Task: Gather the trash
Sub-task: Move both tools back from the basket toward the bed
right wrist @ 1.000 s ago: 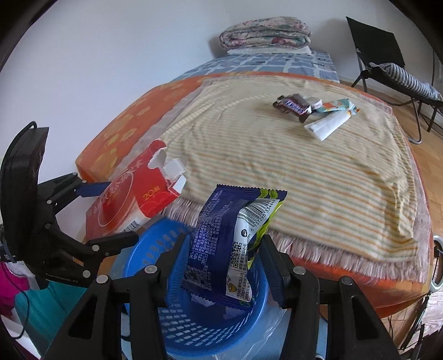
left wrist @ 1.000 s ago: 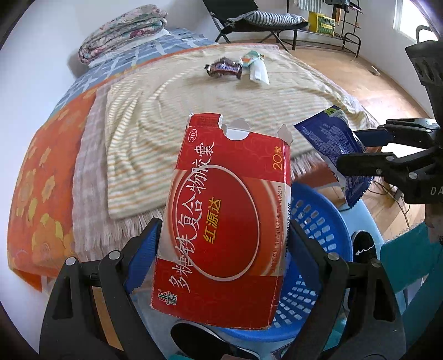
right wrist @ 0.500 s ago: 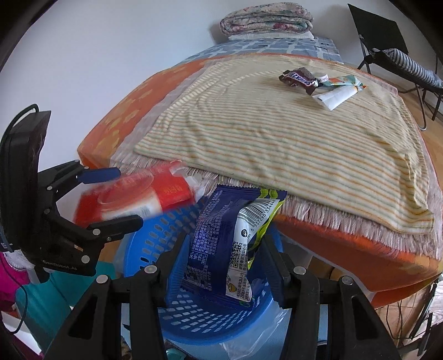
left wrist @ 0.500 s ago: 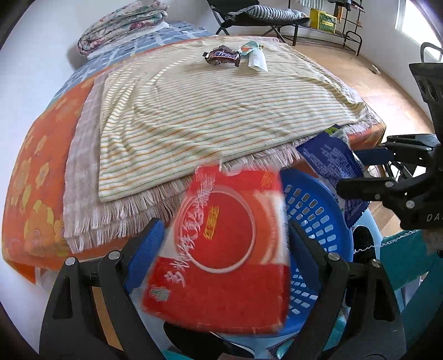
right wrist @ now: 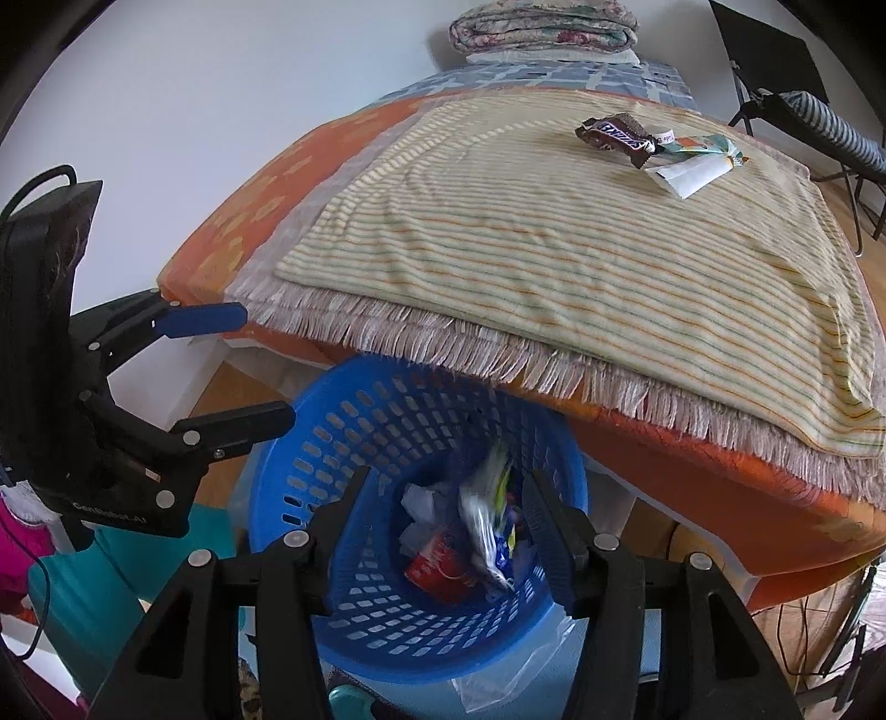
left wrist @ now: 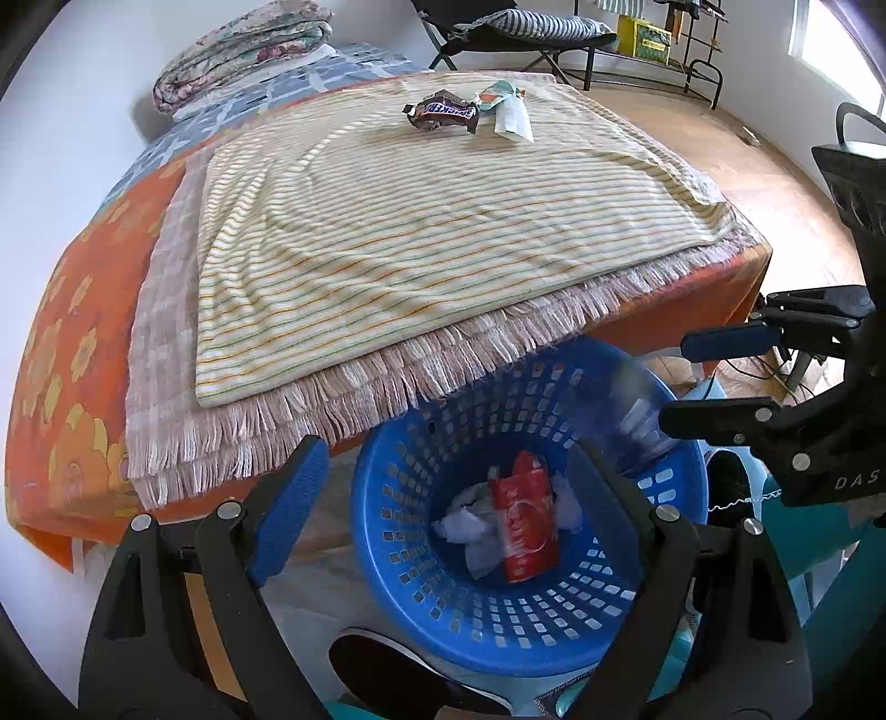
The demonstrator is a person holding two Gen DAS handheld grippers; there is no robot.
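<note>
Two hand-held grippers, L point(left wrist: 443, 493) and R point(right wrist: 443, 498), released over blue basket point(left wrist: 387, 531).
I see red box point(left wrist: 523, 526) + blurred wrapper point(right wrist: 487, 520) inside; candy bar point(right wrist: 617, 137) on bed.

Home bedroom. Bed point(left wrist: 72, 387) with orange floral sheet and striped blanket point(left wrist: 421, 221), folded quilts point(left wrist: 243, 44) stacked at the wall. Folding chair point(left wrist: 526, 22), wood floor point(left wrist: 720, 144), blue laundry-style basket point(left wrist: 387, 531) beside the bed.

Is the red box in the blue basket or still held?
In. The red box lies at the bottom of the blue basket; the left gripper is open, empty.
</note>
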